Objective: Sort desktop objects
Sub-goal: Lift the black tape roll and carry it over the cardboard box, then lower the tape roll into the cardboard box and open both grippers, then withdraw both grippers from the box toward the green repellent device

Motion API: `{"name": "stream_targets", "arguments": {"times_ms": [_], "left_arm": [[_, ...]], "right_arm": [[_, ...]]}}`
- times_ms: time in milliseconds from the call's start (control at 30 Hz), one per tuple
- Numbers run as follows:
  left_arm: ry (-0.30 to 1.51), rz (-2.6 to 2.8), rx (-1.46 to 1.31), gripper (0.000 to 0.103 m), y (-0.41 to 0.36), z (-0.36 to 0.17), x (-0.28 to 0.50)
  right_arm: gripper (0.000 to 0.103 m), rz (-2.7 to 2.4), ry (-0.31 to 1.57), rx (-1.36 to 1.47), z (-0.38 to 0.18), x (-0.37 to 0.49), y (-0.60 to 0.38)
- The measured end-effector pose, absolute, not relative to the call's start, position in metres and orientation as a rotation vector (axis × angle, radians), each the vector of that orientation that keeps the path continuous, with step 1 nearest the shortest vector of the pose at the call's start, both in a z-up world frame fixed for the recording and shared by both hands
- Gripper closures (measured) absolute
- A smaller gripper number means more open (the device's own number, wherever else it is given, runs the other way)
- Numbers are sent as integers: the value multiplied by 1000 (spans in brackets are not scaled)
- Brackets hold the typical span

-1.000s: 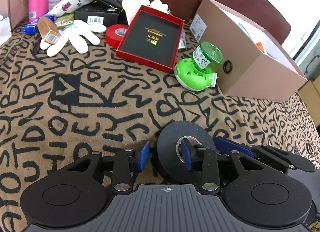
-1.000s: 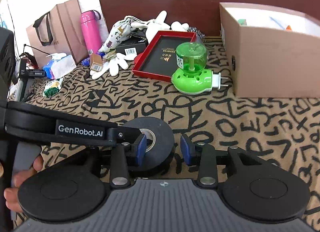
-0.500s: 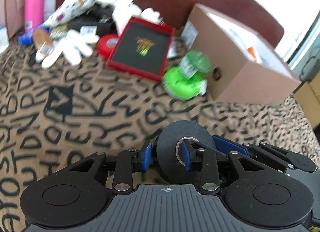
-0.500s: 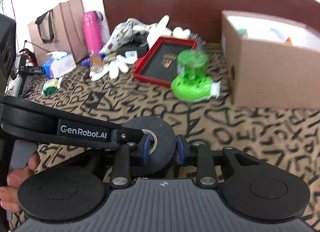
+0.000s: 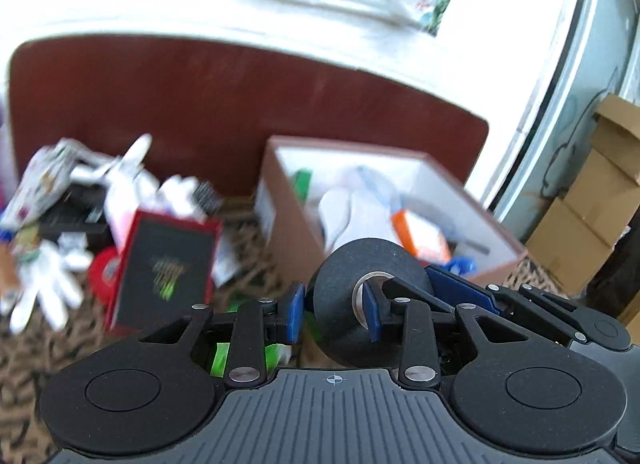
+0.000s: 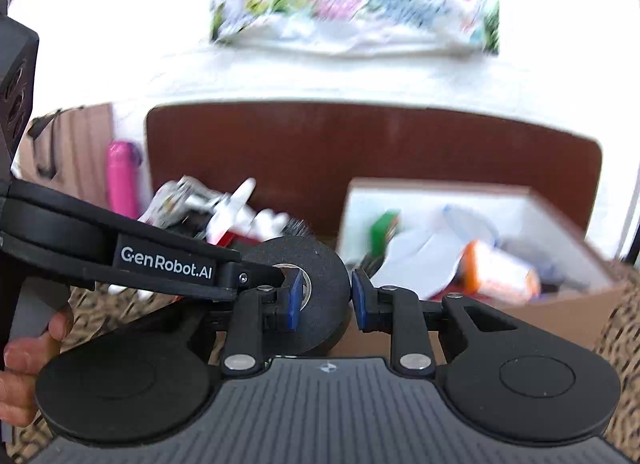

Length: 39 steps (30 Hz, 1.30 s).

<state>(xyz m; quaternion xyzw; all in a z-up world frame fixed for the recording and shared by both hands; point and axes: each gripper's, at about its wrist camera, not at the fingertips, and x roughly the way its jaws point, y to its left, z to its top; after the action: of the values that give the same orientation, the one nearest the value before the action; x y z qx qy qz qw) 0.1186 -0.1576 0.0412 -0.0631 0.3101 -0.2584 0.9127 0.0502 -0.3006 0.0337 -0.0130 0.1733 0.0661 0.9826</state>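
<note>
A black tape roll (image 5: 362, 302) is held in the air by both grippers. My left gripper (image 5: 333, 314) is shut on its wall, one blue pad outside and one in the core hole. My right gripper (image 6: 323, 298) grips the same roll (image 6: 316, 296) the same way from the other side. The roll hangs level with the near wall of the open cardboard box (image 5: 294, 232), which also shows in the right wrist view (image 6: 560, 306) and holds white, orange and green items.
A red-framed black box (image 5: 164, 268), a red tape roll (image 5: 102, 270), white gloves (image 5: 44, 284) and a patterned pouch (image 5: 44, 180) lie left of the box on the patterned cloth. A pink bottle (image 6: 120, 178) stands far left. A green plug-in device (image 5: 218, 356) shows below my left fingers.
Both grippers have lifted the black tape roll off the cloth and carried it up and toward the cardboard box. The right gripper closed on the roll during the last second.
</note>
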Motion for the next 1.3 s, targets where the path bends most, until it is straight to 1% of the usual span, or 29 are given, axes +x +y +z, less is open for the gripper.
{"name": "stream_targets", "arguments": {"times_ms": [200, 467, 533, 567, 600, 633, 667, 700, 767, 800, 867, 967, 1033, 1300], "left_arm": [[656, -563, -136, 71, -194, 49, 183], [703, -570, -150, 71, -215, 32, 259], [713, -556, -163, 69, -217, 28, 274], [721, -544, -169, 53, -218, 26, 281], [723, -522, -179, 46, -218, 25, 286], [709, -506, -201, 43, -216, 24, 288], [692, -520, -226, 25, -212, 24, 287], [677, -507, -233, 1, -209, 25, 284], [616, -481, -215, 0, -205, 29, 274], [593, -483, -188, 0, -205, 30, 270], [579, -493, -139, 0, -206, 30, 263], [575, -502, -135, 0, -204, 28, 251], [579, -508, -141, 0, -200, 27, 242], [580, -494, -135, 0, -190, 24, 213]], "right_arm": [[73, 89, 366, 30, 42, 116, -342], [73, 58, 421, 46, 32, 189, -367], [73, 64, 433, 54, 28, 204, -370], [72, 70, 446, 66, 25, 214, -372], [71, 74, 466, 83, 23, 222, -373], [59, 70, 483, 93, 21, 228, -374], [49, 48, 479, 90, 21, 229, -375], [48, 28, 462, 68, 21, 226, -374], [39, 18, 452, 17, 19, 220, -372], [36, 12, 455, 11, 18, 217, -371], [20, 17, 450, 19, 15, 208, -371], [7, 16, 446, 7, 13, 196, -365], [2, 4, 451, -8, 13, 193, -359], [0, -13, 486, -2, 14, 178, -350]]}}
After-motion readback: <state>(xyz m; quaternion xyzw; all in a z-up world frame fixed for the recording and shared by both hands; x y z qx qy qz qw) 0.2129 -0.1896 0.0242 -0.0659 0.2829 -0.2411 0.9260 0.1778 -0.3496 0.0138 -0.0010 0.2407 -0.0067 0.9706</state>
